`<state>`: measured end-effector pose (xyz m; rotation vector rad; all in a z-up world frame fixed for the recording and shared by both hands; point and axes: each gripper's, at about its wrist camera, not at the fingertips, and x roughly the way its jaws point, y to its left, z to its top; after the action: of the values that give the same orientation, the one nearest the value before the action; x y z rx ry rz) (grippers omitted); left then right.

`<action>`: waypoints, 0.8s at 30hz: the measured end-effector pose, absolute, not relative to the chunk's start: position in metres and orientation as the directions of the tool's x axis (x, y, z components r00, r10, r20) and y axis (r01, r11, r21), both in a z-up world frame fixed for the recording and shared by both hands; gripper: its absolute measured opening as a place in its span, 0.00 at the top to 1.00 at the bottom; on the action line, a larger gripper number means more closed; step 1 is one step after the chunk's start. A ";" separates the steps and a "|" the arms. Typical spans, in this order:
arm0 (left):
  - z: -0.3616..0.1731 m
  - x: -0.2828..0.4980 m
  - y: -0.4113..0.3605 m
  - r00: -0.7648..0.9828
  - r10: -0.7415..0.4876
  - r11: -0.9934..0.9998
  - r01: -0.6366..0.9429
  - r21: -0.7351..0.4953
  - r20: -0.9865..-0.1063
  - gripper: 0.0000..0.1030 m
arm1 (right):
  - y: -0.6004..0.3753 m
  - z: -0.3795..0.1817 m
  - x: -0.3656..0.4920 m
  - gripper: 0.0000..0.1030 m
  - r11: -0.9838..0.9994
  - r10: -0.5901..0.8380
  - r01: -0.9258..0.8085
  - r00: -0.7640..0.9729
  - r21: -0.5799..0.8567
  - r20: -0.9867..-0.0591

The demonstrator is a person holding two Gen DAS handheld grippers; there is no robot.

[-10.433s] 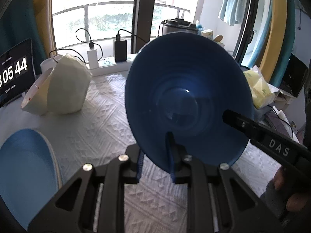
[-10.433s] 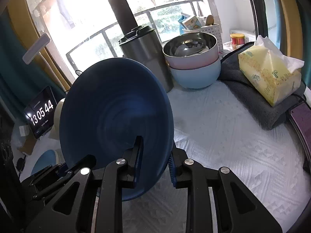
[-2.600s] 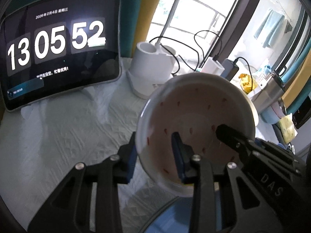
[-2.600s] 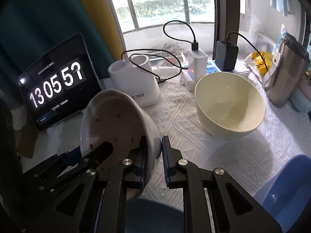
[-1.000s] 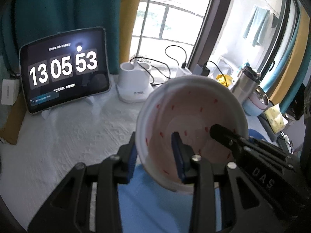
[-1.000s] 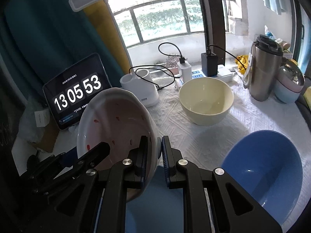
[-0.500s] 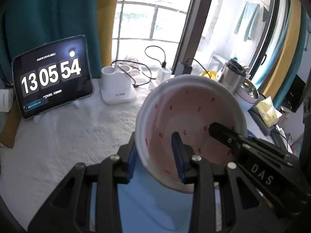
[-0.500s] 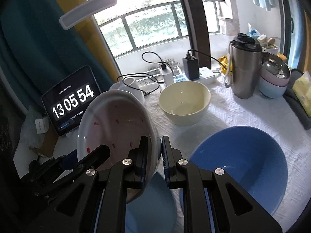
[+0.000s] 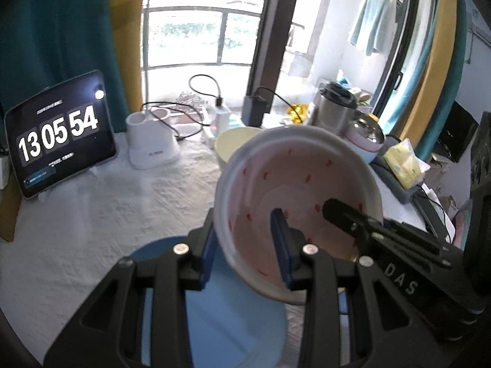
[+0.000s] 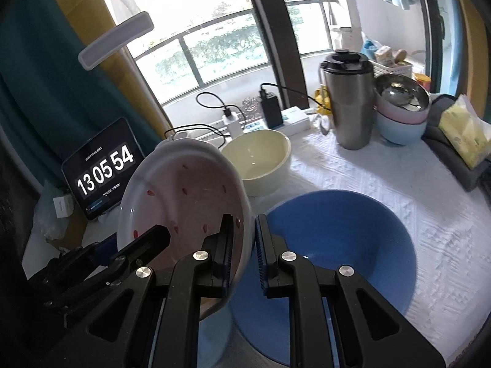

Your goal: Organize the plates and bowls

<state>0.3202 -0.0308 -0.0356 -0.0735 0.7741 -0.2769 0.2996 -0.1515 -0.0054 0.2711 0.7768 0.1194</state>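
Spotted bowl, held aloft by both tongs

Left tongs [image 9: 245,239] and right tongs [image 10: 242,245] each clamp the rim of the white spotted bowl [image 9: 303,190], tilted above the surface [image 10: 383,181]. Below: blue plate [image 9: 214,306]; blue bowl [image 10: 343,245] at right; cream bowl [image 10: 260,156] behind; clock tablet [image 9: 58,135] far left.

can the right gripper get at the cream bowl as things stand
Probably not: the right gripper is shut on the rim of the white speckled bowl. The cream bowl sits unobstructed beyond it.
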 end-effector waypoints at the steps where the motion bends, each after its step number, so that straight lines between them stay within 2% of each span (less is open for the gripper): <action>1: -0.036 0.320 -0.034 0.679 -0.276 0.960 0.224 -0.165 -0.680 0.66 | -0.156 -0.006 0.298 0.85 0.958 0.203 -0.002 0.708 0.286 -0.676; 24: -0.071 0.308 -0.115 0.580 -0.279 0.941 0.323 -0.098 -0.766 0.66 | -0.237 -0.039 0.270 0.83 0.954 0.161 0.084 0.668 0.289 -0.727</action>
<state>0.3076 -0.1146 -0.0712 0.0536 0.8851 -0.3519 0.2698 -0.2369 -0.0387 0.3118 0.8420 0.0444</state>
